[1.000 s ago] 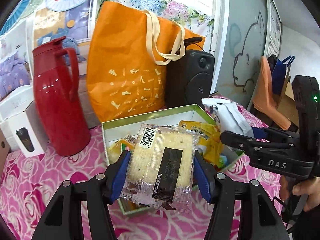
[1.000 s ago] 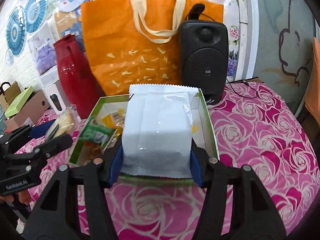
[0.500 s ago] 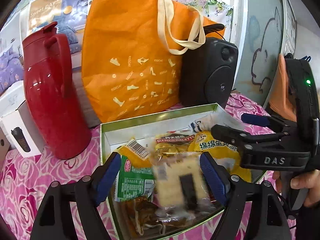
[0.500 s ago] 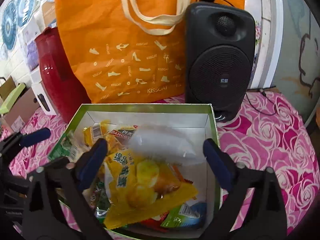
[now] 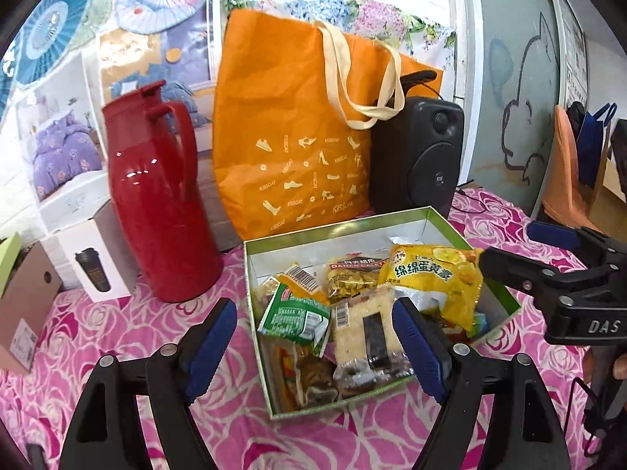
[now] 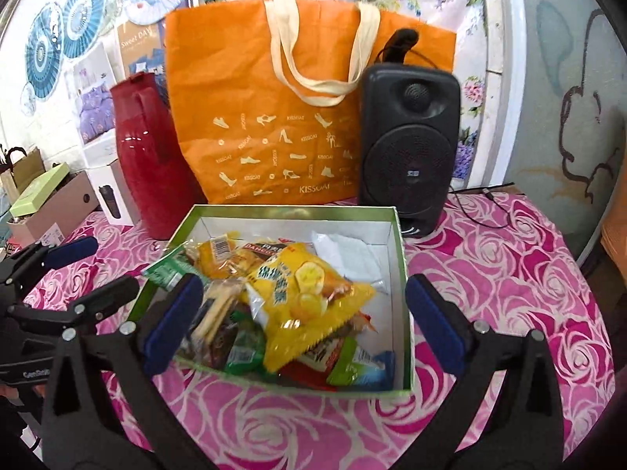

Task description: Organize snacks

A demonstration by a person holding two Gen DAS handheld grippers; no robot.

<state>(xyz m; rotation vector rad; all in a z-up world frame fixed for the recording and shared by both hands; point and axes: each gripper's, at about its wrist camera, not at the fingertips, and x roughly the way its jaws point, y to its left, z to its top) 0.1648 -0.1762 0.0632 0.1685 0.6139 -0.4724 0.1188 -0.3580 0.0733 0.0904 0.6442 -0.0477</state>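
The left claw (image 5: 315, 346) stood wide open with nothing between its blue pads (image 5: 211, 342), hovering over the near end of the green-rimmed box (image 5: 439, 217). The cake slice in clear wrap (image 5: 366, 337) lay loose in the box just beyond the pads, touching neither. Beside it lay a green packet (image 5: 296, 315), and behind them a yellow packet (image 5: 431, 278) with printed characters rested on top of the heap.

The right claw (image 6: 303, 327) was opening, its jaws already spread about as wide as the box, and it gripped nothing. Its left pad hung over the box's near left corner and its right pad over the pink rose cloth just outside the right wall. The white packet (image 6: 348, 252) lay inside the box against the far right corner, partly under the yellow packet. Red, green and blue wrappers crowded the near edge.

The box sat on the bench (image 6: 509, 274), which was covered with the pink rose cloth. Behind it stood an orange tote bag (image 6: 254, 117), with a black speaker (image 6: 409, 145) to its right and a red jug (image 6: 143, 160) to its left. A white carton (image 5: 90, 258) printed with a cup stood beside the jug, and paper fans hung on the wall above.
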